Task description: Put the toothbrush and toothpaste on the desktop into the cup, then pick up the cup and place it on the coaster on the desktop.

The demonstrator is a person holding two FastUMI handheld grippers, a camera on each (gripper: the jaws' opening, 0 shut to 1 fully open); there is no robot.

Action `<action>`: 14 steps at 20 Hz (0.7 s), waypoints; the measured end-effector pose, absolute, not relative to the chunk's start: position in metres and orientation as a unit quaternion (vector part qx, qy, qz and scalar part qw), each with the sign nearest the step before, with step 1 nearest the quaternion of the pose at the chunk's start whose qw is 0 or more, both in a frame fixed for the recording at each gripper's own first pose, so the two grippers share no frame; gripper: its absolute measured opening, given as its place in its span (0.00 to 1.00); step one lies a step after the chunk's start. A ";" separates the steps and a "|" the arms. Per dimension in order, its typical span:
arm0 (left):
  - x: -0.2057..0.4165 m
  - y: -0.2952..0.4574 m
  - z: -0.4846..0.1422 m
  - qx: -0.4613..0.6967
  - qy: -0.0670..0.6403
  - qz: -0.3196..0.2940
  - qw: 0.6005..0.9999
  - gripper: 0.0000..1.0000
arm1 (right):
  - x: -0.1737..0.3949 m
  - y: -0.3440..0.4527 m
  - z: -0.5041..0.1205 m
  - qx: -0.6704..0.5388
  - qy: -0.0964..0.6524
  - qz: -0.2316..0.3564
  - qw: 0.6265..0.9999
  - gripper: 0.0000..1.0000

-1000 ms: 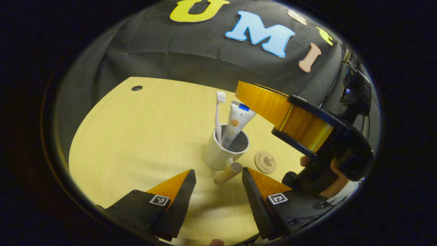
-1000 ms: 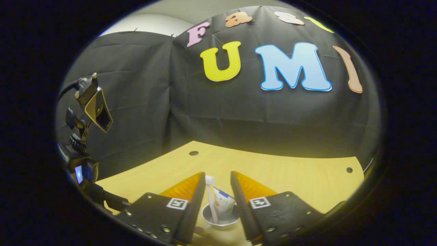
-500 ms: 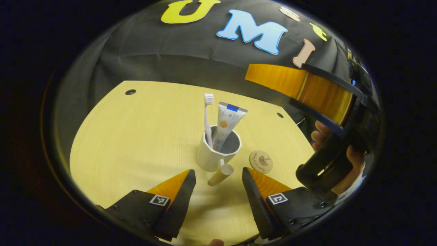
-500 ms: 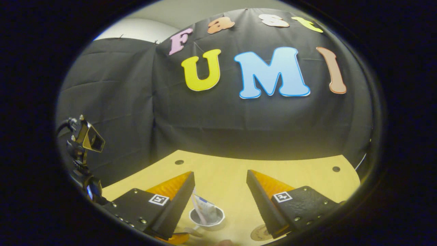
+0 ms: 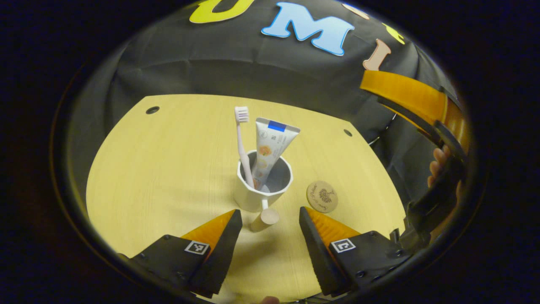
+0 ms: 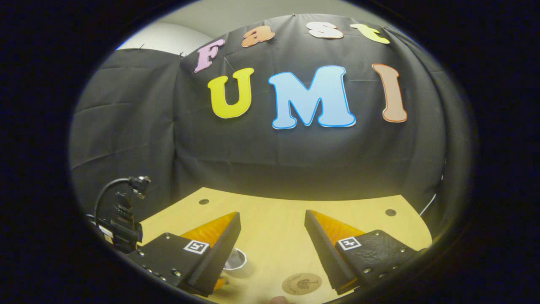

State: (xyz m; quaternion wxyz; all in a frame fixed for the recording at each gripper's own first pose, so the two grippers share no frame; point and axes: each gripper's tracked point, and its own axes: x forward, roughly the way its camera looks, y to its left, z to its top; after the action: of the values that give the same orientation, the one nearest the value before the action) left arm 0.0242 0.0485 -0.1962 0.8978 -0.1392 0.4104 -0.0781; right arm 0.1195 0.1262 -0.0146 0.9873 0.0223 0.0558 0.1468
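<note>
A white cup point(image 5: 257, 196) with a wooden handle point(image 5: 264, 218) stands on the yellow desktop point(image 5: 168, 169) in the left gripper view. A toothbrush point(image 5: 241, 143) and a toothpaste tube point(image 5: 270, 147) stand upright inside it. A round wooden coaster point(image 5: 322, 196) lies just right of the cup. My left gripper point(image 5: 270, 223) is open, its fingers on either side of the handle without touching it. My right gripper point(image 6: 272, 228) is open and held high; below it I see the coaster point(image 6: 301, 283) and part of the cup's rim point(image 6: 235, 259) behind its left finger.
The right gripper's body point(image 5: 422, 109) and the hand holding it fill the right edge of the left gripper view. The desktop has small round holes point(image 5: 152, 110) near its back corners. A camera rig on a stand point(image 6: 120, 211) sits at the left of the right gripper view.
My right gripper has opened, let go of the toothpaste in the cup, and pulled up and away to the right. My left gripper has come closer to the cup's handle.
</note>
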 end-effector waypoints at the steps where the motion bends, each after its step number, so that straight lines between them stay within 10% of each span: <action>1: 0.026 0.048 -0.199 -0.136 0.418 -0.078 0.895 0.89 | 0.116 0.119 -0.016 0.022 0.058 0.141 0.988 0.95; 14: 0.046 0.047 -0.238 -0.136 0.517 -0.055 0.844 0.87 | 0.064 0.032 -0.058 0.040 0.121 0.059 0.990 0.95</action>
State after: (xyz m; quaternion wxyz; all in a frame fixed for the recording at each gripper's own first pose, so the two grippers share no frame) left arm 0.0463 0.0474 -0.2383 0.8436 -0.1359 0.5165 -0.0554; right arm 0.0644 0.0320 -0.0576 0.9901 0.0399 0.1211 0.0585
